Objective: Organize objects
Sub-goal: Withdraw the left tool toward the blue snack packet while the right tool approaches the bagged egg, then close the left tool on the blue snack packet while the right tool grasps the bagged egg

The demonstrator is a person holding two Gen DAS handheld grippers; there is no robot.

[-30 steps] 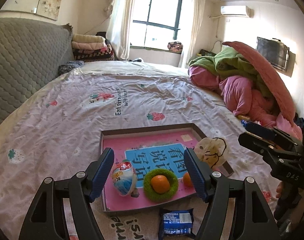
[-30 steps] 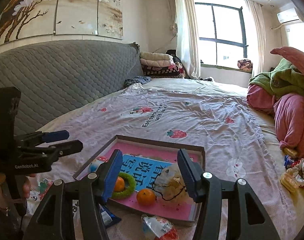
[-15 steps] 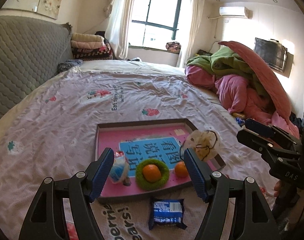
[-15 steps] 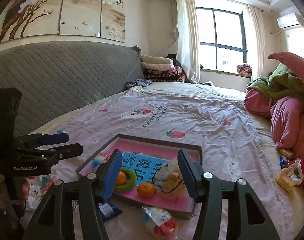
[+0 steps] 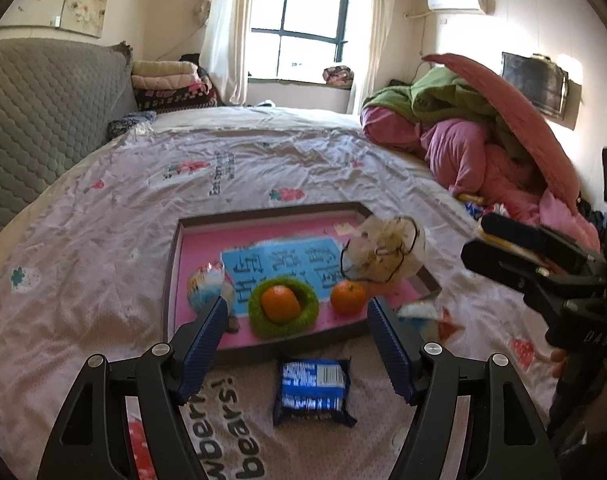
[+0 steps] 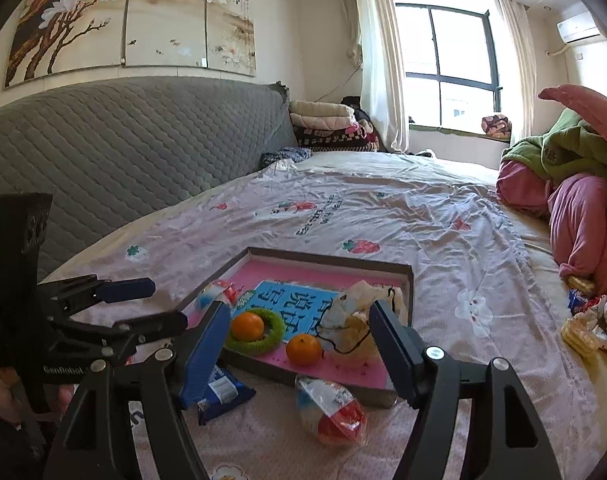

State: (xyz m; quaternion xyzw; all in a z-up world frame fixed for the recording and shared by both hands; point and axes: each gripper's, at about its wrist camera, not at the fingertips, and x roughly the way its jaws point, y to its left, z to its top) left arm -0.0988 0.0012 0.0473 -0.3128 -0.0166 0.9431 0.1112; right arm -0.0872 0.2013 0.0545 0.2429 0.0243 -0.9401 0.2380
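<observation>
A brown-rimmed tray (image 5: 170,264) with a pink floor lies on the bed. In it are an egg-shaped packet (image 5: 205,286), a green ring (image 5: 303,320) around an orange (image 5: 280,303), a second orange (image 5: 347,297) and a pale string-tied bag (image 5: 383,252). A blue snack packet (image 5: 313,384) lies on the sheet before the tray, under my open left gripper (image 5: 297,336). My right gripper (image 6: 299,320) hovers over the tray's near edge, its jaws opening with nothing held. A red-and-white packet (image 6: 331,408) lies on the sheet below it.
Pink and green quilts (image 5: 483,140) are heaped at the right of the bed. A grey quilted headboard (image 6: 123,152) runs along the left, with folded blankets (image 6: 327,124) at its far end. Loose snack wrappers (image 6: 583,324) lie by the quilts.
Both grippers have drawn back and sunk a little toward the bed's near side. The blue packet now shows fully between the left fingers. The right jaws stand slightly wider.
</observation>
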